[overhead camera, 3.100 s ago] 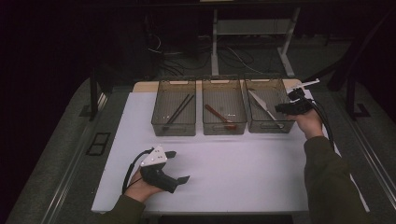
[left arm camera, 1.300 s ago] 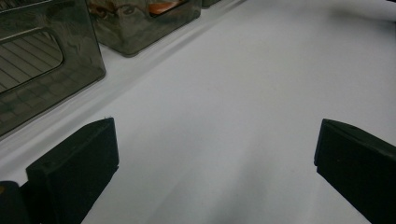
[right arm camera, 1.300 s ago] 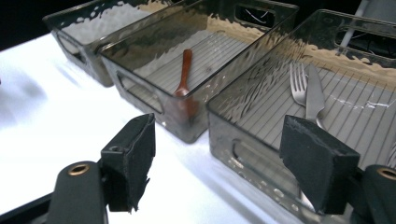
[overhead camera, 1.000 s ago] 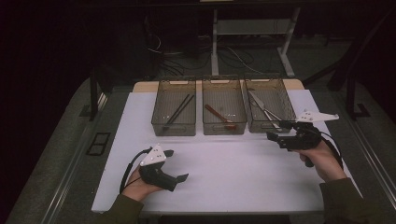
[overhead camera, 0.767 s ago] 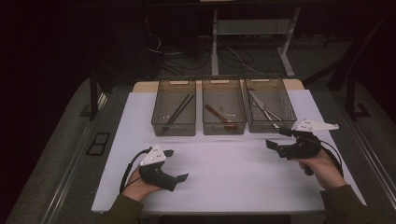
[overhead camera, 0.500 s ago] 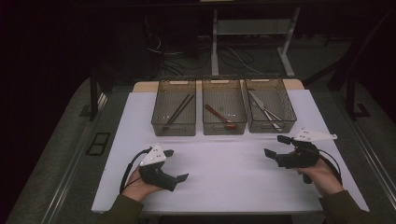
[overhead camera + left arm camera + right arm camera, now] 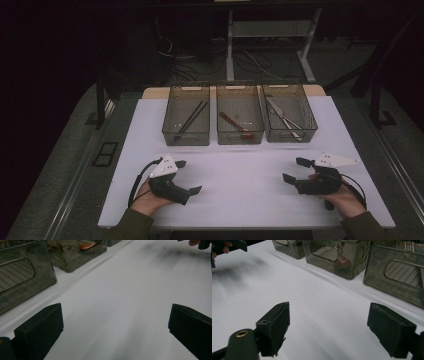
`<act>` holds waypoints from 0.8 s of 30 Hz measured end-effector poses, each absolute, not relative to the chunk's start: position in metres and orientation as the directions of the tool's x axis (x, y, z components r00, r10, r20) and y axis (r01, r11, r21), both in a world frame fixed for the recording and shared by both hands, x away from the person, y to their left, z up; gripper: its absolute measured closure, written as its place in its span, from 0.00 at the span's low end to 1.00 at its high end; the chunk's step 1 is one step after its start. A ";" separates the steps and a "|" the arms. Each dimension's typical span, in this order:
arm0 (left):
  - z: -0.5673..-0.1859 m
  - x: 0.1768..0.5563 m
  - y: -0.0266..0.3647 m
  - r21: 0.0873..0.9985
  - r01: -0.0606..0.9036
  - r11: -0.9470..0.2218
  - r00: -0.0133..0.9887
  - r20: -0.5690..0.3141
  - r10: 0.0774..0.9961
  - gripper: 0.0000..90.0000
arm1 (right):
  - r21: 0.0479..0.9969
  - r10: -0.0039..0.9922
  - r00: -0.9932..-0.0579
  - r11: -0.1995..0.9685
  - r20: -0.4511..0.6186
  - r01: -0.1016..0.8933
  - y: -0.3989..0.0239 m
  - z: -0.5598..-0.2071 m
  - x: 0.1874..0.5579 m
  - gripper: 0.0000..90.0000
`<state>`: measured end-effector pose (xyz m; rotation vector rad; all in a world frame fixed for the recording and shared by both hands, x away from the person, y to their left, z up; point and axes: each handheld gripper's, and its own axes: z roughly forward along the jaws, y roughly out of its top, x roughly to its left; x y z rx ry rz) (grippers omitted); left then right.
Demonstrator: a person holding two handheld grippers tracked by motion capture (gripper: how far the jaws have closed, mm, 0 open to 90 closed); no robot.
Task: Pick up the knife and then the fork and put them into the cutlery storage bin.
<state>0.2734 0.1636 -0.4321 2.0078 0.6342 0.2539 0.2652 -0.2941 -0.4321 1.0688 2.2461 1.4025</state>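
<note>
Although both claws were at the near edge of the white table (image 7: 240, 175), neither held anything. The right gripper (image 7: 296, 170) lay low over the bare surface with its jaws spread wide, nothing between them in its own view. Ahead of it and a little to its left stood the right bin (image 7: 290, 120), well apart, with metal cutlery (image 7: 282, 117) lying inside; the tines of a fork (image 7: 409, 245) showed at its top in the right gripper view. The left gripper (image 7: 187, 176) sat likewise near the table's front, jaws spread and empty, pointed across toward the other claw. Beyond it, well apart, stood the left bin (image 7: 186, 115) holding dark chopsticks (image 7: 192, 116), and to that bin's right the middle bin (image 7: 240, 114) with a red-brown spoon (image 7: 234, 122).

Judged from how things lay, the sorting looked finished or nearly so: each bin held its own kind of utensil, and no loose piece lay on the open white surface around either claw. With both claws empty and parked short of the bins, little seemed left but to rest, unless more items were to come from outside what the pictures showed.
</note>
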 end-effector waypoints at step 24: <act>-0.432 0.273 0.163 0.858 0.330 -0.394 0.843 -0.080 0.533 0.00 | 0.850 0.709 -0.695 0.288 0.120 0.440 -0.293 -0.445 0.251 0.14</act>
